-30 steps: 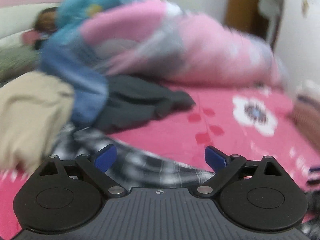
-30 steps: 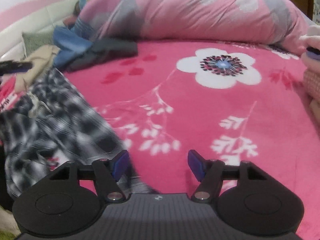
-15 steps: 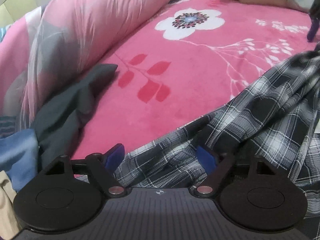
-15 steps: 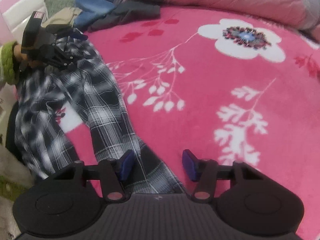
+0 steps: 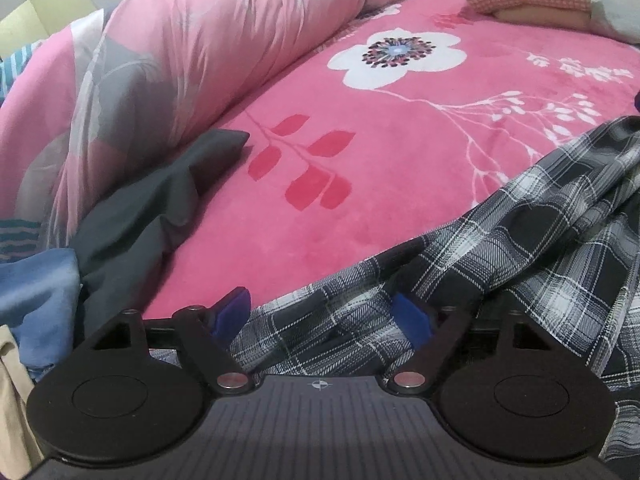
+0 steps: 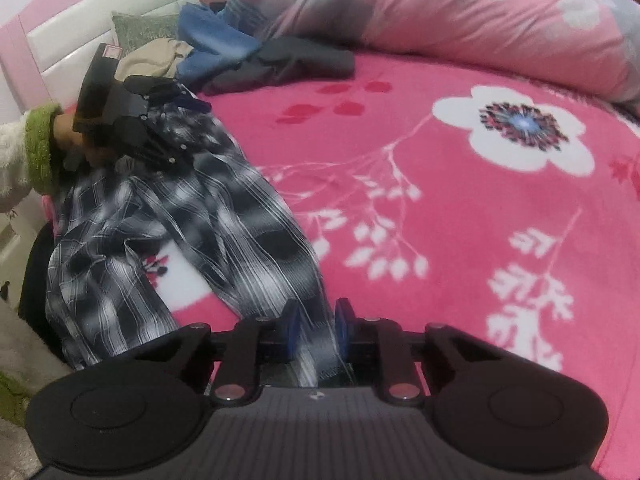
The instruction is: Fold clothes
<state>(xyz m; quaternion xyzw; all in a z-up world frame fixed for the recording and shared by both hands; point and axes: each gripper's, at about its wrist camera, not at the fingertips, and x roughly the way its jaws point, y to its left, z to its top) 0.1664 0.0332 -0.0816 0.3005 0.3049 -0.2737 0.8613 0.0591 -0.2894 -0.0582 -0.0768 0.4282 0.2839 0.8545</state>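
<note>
Since a second earlier my right gripper had been closing its jaws, and they now pinched one end of the plaid trousers, which lay on the pink bed. Their long axis ran from that pinched end away toward my left gripper at the far end. In the left wrist view the left gripper had dropped low, its jaws wide, plaid cloth between them but not pressed.
</note>
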